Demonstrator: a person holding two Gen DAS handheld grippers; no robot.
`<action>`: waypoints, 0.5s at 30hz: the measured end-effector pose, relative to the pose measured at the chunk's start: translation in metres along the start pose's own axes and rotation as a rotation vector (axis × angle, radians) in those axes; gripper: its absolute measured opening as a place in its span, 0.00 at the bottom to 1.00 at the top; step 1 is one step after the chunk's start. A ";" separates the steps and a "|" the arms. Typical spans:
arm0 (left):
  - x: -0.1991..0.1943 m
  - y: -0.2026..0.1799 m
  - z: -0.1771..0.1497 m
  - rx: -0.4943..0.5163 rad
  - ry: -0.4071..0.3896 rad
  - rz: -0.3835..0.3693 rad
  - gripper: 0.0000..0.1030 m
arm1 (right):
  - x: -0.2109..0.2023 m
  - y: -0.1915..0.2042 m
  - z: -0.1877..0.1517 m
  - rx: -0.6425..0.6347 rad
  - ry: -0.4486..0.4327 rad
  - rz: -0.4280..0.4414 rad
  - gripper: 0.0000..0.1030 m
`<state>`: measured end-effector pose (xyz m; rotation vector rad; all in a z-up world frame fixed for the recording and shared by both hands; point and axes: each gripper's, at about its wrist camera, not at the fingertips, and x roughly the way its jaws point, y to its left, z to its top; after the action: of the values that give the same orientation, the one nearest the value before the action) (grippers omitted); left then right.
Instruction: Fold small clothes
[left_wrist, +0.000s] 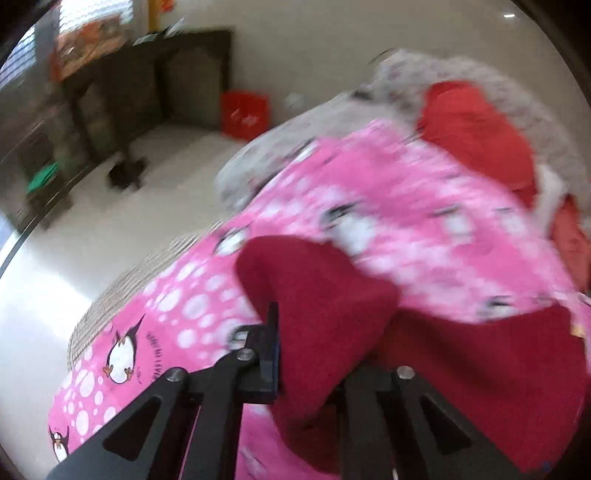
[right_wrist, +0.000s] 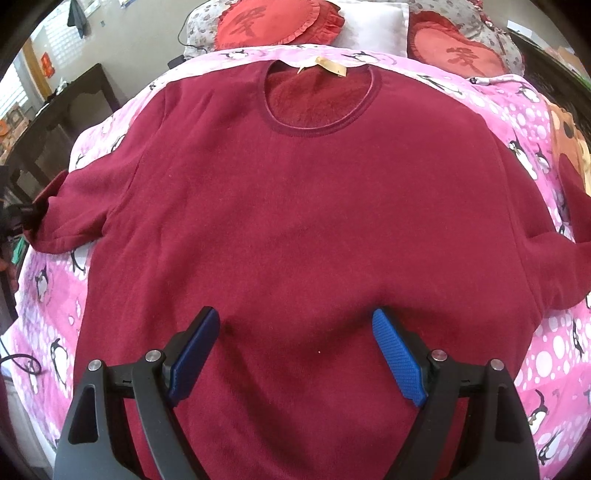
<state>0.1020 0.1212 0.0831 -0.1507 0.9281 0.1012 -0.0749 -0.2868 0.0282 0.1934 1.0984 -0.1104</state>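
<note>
A dark red long-sleeved sweater (right_wrist: 295, 206) lies flat, front up, on a pink penguin-print blanket (right_wrist: 48, 295), collar at the far end. My right gripper (right_wrist: 295, 328) is open and empty, hovering over the sweater's lower middle. In the blurred left wrist view my left gripper (left_wrist: 295, 332) is shut on the cuff of the sweater's left sleeve (left_wrist: 317, 306), lifted above the blanket (left_wrist: 177, 314); cloth hides its right finger. That gripper shows dimly at the sleeve end in the right wrist view (right_wrist: 26, 214).
Red embroidered cushions (right_wrist: 273, 20) and a white pillow (right_wrist: 373, 26) lie at the bed's head. A dark wooden table (left_wrist: 147, 85) and a red bag (left_wrist: 243, 114) stand on the pale floor left of the bed. An orange item (right_wrist: 569, 144) lies at the bed's right.
</note>
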 end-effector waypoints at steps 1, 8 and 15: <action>-0.017 -0.011 0.000 0.026 -0.031 -0.037 0.08 | -0.002 -0.003 0.001 0.008 -0.004 0.016 0.62; -0.108 -0.118 -0.009 0.168 -0.127 -0.439 0.08 | -0.024 -0.041 0.019 0.160 -0.074 0.069 0.62; -0.081 -0.247 -0.101 0.358 0.005 -0.595 0.18 | -0.046 -0.084 0.021 0.280 -0.146 0.096 0.62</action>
<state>0.0114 -0.1411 0.1091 -0.0895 0.8590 -0.6127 -0.0928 -0.3739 0.0696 0.4815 0.9237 -0.1902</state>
